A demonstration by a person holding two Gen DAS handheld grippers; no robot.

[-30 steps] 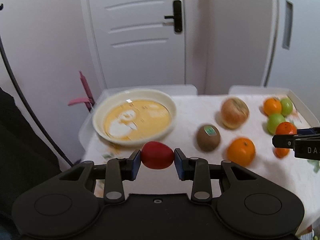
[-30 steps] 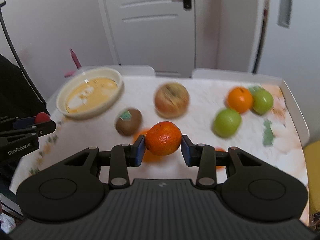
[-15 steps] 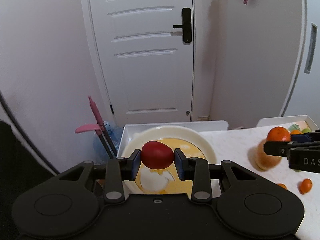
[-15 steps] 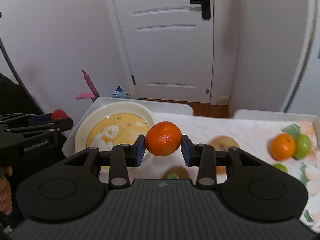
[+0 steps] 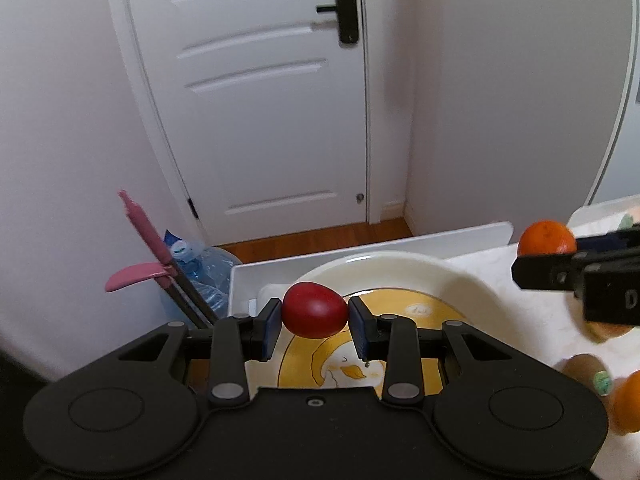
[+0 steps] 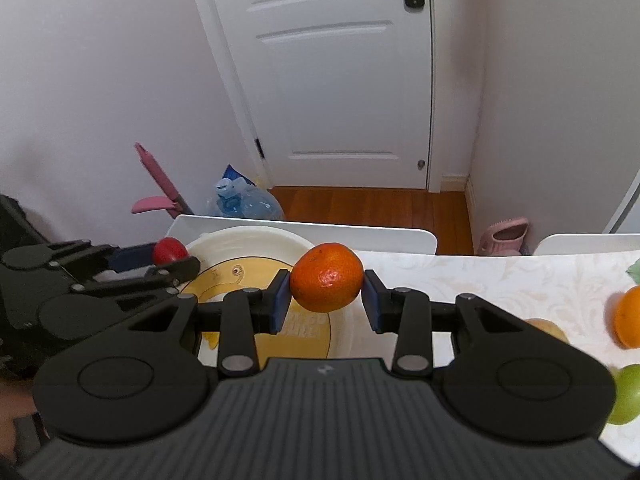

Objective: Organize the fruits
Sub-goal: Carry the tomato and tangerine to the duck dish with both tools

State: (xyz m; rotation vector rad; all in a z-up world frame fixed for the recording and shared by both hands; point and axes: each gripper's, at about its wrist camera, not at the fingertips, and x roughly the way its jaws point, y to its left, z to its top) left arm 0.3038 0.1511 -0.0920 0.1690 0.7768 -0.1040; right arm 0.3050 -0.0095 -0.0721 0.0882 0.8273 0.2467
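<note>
My left gripper (image 5: 314,317) is shut on a small red fruit (image 5: 314,310) and holds it above the white bowl with a yellow duck picture (image 5: 404,280). My right gripper (image 6: 326,301) is shut on a mandarin (image 6: 327,277) and holds it above the right part of the same bowl (image 6: 248,240). In the right wrist view the left gripper with the red fruit (image 6: 170,250) is over the bowl's left rim. In the left wrist view the right gripper's mandarin (image 5: 547,238) is at the right, above the bowl's far right rim.
On the patterned tablecloth (image 6: 480,280) lie an orange (image 6: 628,316), a green fruit (image 6: 628,392) and a brownish apple (image 6: 548,330). A kiwi (image 5: 588,368) lies at the right. Behind the table stand a water jug (image 6: 244,200), a pink tool (image 6: 160,184) and a white door (image 6: 340,60).
Both grippers rose and moved forward and left with their fruits, from over the tablecloth to above the bowl. The loose fruits slid toward the right edges of both views.
</note>
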